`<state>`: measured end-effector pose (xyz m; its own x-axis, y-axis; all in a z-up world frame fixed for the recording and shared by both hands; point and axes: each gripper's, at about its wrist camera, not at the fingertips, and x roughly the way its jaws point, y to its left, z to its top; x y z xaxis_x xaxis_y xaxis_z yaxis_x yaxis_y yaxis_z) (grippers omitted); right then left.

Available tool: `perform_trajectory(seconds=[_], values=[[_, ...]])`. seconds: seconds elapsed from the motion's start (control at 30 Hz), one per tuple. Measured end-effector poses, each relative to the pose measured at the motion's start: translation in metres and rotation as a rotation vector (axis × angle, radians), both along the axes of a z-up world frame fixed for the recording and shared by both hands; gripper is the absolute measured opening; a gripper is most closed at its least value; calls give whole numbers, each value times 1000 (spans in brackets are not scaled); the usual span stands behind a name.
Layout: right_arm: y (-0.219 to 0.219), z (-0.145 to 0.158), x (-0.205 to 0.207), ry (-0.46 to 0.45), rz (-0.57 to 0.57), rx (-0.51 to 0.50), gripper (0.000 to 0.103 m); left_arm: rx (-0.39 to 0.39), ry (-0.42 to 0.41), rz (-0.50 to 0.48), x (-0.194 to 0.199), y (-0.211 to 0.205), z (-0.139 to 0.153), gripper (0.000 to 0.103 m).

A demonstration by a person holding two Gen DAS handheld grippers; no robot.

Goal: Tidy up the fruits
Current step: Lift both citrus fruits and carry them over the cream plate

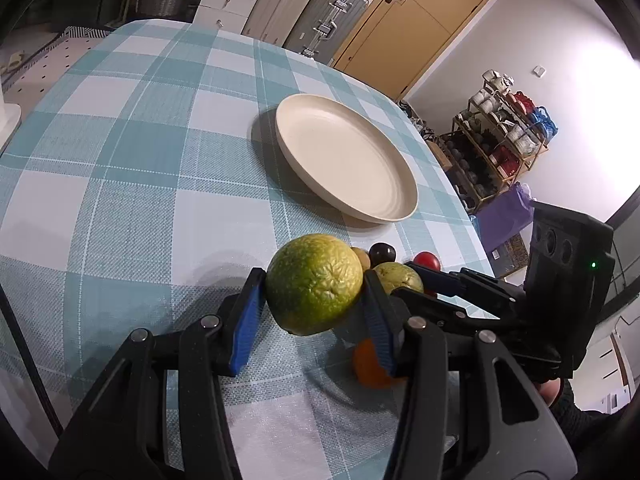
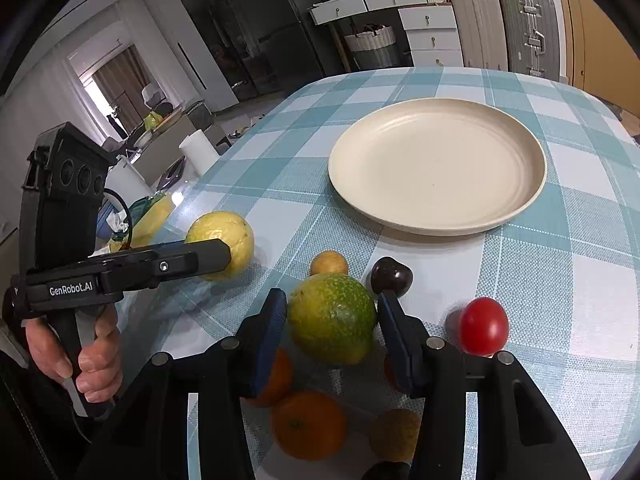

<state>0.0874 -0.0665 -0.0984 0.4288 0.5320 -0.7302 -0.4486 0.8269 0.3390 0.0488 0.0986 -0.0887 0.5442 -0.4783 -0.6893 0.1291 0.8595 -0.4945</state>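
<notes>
Left black two-finger gripper [image 1: 314,304] clamped a round, pebbly yellow-green citrus [image 1: 314,284] between blue ribbed pads, held above the teal-checked woven tablecloth [image 1: 140,160]; right gripper [image 2: 332,328] pinched a dimpled green-yellow citrus [image 2: 332,316] (stem end tilted away). Beyond, the shallow round cream plate [image 2: 520,204] held nothing

Things around the room

A blue and white checked tablecloth [image 1: 140,152] covers the table. 2 suitcases [image 2: 504,20] stand by white drawers [image 2: 434,32], near a woven basket [image 2: 374,48] and a brown door [image 1: 420,16].
</notes>
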Motion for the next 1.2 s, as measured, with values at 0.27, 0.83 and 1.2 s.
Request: perform_trajectory(seconds=[0.27,0.83,1.2], values=[[-10,3,-4,-12,-10,67,44,3,3,-2,3,-2,0,45],[16,-6,-4,45,70,-94,50,9,18,-6,4,-8,-3,45],[5,4,-5,-7,33,-17,50,10,1,3,7,-4,5,45]])
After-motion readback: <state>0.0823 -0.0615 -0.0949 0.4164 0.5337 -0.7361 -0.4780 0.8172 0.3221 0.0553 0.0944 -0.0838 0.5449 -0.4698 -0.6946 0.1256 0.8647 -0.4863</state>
